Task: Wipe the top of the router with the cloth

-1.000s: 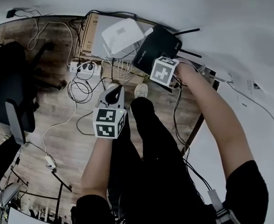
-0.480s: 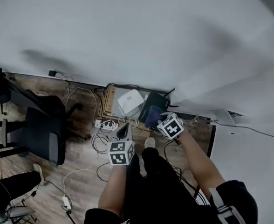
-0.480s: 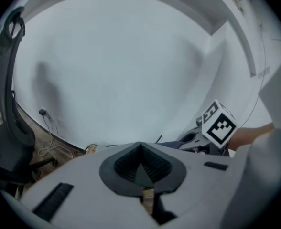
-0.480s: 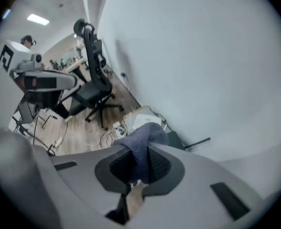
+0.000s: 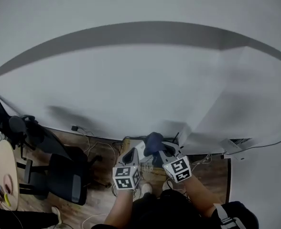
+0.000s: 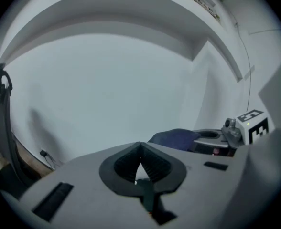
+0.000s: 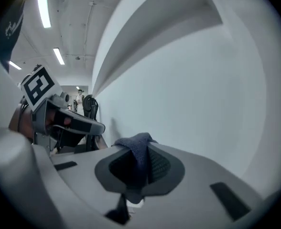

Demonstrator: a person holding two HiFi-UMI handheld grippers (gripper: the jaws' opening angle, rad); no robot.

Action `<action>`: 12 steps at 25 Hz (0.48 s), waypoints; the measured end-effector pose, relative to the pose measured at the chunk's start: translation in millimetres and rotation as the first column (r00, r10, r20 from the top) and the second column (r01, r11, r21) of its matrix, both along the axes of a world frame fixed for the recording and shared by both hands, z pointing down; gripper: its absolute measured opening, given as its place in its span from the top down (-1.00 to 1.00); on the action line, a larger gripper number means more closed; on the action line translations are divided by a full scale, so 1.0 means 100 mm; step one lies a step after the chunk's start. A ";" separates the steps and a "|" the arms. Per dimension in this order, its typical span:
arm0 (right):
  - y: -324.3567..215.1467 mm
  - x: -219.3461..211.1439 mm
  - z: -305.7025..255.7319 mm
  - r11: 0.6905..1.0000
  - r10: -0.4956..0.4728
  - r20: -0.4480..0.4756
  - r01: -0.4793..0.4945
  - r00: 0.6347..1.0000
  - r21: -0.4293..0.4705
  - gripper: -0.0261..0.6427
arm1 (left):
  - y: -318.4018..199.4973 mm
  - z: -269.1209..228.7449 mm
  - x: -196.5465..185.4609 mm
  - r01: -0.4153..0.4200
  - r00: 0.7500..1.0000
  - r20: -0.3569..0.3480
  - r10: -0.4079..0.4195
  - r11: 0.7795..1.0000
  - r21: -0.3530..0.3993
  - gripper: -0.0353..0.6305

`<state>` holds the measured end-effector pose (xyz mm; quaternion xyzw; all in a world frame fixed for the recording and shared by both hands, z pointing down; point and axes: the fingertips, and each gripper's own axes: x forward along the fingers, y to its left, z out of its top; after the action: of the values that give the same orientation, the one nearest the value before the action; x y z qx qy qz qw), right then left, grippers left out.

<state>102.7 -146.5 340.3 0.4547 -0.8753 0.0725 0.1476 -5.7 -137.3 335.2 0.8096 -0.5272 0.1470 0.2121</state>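
Left gripper [image 6: 139, 149]: my jaws are pressed together at the tips, with nothing between the ribbed black pads.
Right gripper [image 7: 136, 168]: pinching the cloth [image 7: 133, 142], which rises from between the pads and folds over their top edge.
Cloth, head view: a dark blue bunch held up in front of the wall [image 5: 131, 80], just above and to the right of my left gripper.
Router [image 5: 177, 138]: low by the foot of the wall, behind the cloth and my right gripper; only a thin dark antenna of it shows.
Edges: the wall meets the wooden floor [image 5: 100, 147] just behind both grippers; a white ledge juts out on the right.
Open room: bare wall above and ahead. To the left stand an office chair [image 5: 66, 180] and the rim of a round table [image 5: 2, 161], both well apart from my hands.
Change: a second ago my head looked down at the floor, with my right gripper down on the black router. Now the view has tipped up to the wall and both grippers sit low in it, close together, with the cloth lifted clear.
Materials: soft woven cloth, matt grey gripper shells, smooth pale wall, wood-grain floor strewn with thin cables [image 5: 90, 144].
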 end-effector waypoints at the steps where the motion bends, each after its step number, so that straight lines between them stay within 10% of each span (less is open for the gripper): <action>1: -0.03 0.06 -0.20 0.998 0.039 0.011 -0.039 0.999 0.040 0.88 | -0.03 -0.13 0.02 -0.010 1.000 0.009 0.009 1.000 0.023 0.90; 12: -0.10 1.15 -1.93 0.861 0.355 0.252 -0.420 0.900 0.287 0.88 | -0.30 -1.52 0.56 -0.137 0.988 -0.027 0.149 0.955 0.264 0.90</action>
<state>217.8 -156.2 147.4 0.6312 -0.7748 -0.0058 -0.0340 50.6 -166.8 182.9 0.8697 -0.4770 0.0723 0.1044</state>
